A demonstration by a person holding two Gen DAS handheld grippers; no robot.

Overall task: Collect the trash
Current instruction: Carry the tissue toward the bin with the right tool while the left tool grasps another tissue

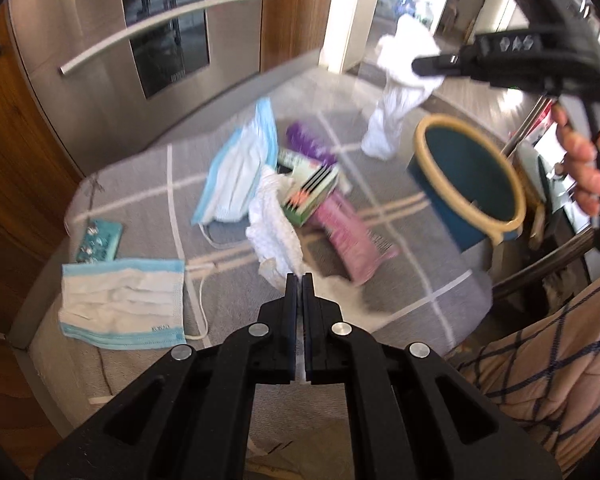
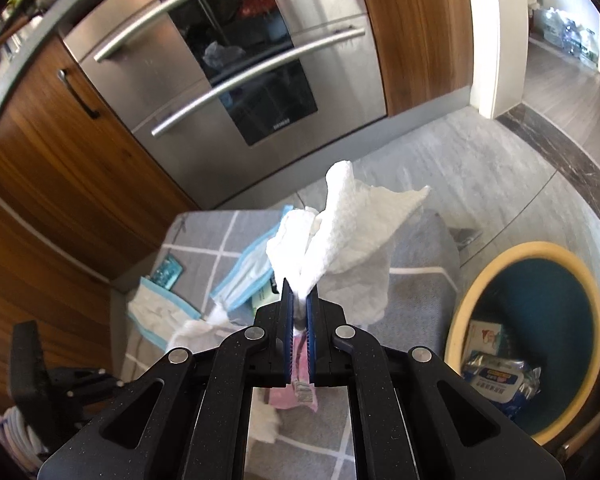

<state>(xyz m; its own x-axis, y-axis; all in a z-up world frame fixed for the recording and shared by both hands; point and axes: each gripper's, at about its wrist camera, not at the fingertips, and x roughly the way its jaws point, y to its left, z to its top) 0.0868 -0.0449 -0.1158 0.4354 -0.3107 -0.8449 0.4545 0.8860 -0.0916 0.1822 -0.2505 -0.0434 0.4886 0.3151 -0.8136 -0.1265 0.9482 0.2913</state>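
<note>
My left gripper [image 1: 299,277] is shut, and a crumpled white tissue [image 1: 276,224] seems pinched at its tips, over a grey checked rug [image 1: 140,200]. My right gripper [image 2: 300,285] is shut on a white paper towel [image 2: 356,224], which fans out beyond the tips. From the left wrist, the right gripper [image 1: 420,66] and its towel [image 1: 396,96] hang above and left of a teal bin with a yellow rim [image 1: 516,200]. Face masks [image 1: 124,304] [image 1: 240,168], a green box [image 1: 312,192], a pink packet [image 1: 352,236], a purple packet [image 1: 308,140] and a teal packet [image 1: 100,240] lie on the rug.
The bin [image 2: 532,246] sits off the rug's right side and holds a wipes packet [image 2: 496,380]. Steel appliance doors [image 2: 220,92] and wooden cabinets [image 2: 60,152] stand behind the rug. A hand [image 1: 584,160] and a plaid-clad leg [image 1: 560,360] are at the right.
</note>
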